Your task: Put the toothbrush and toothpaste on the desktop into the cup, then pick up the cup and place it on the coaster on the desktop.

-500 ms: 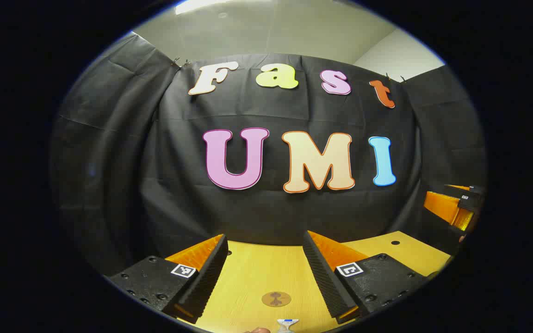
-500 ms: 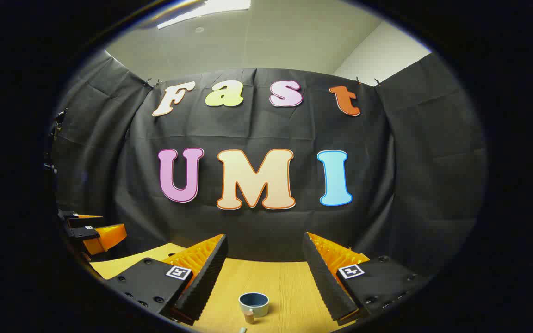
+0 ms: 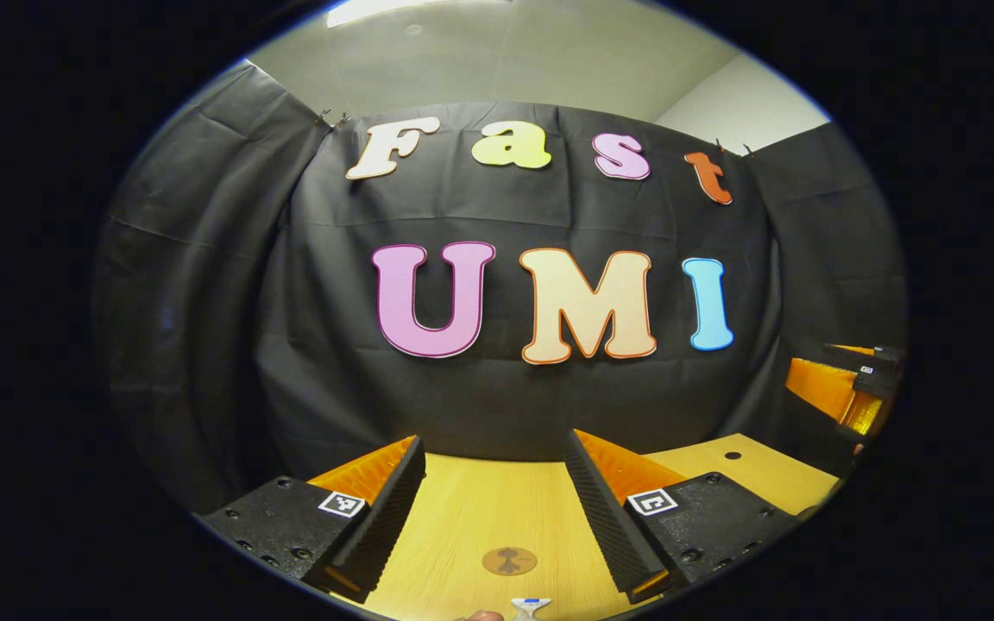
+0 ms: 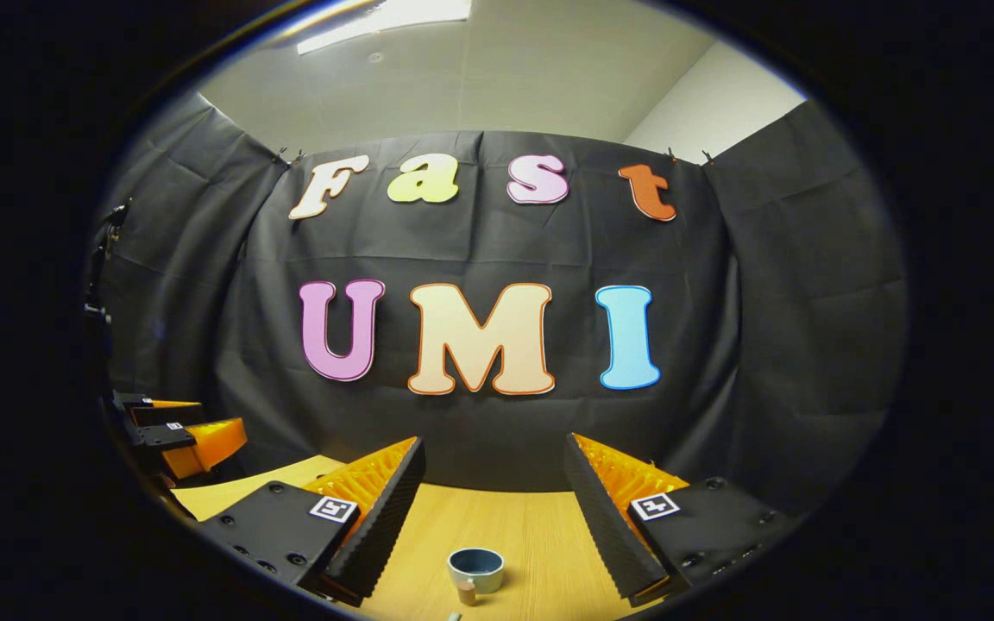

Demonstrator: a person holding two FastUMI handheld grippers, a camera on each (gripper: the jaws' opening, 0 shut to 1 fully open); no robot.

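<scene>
In the left gripper view my left gripper hangs open above the wooden desktop. A round brown coaster lies on the wood between its fingers. Just below it, at the bottom edge, peeks the white end of the toothpaste tube. In the right gripper view my right gripper is open too. A short blue-grey cup stands upright on the desktop between its fingers, with a small brown piece in front of it. A pale tip of something, perhaps the toothbrush, shows at the bottom edge.
The black cloth wall closes the far side of the desktop. The right gripper appears at the right edge of the left gripper view. The left gripper appears at the left edge of the right gripper view. A small dark hole marks the desktop's far right.
Both views have tilted up slightly: the coaster, tube end and cup sit a little lower in frame. Both grippers stay open.
</scene>
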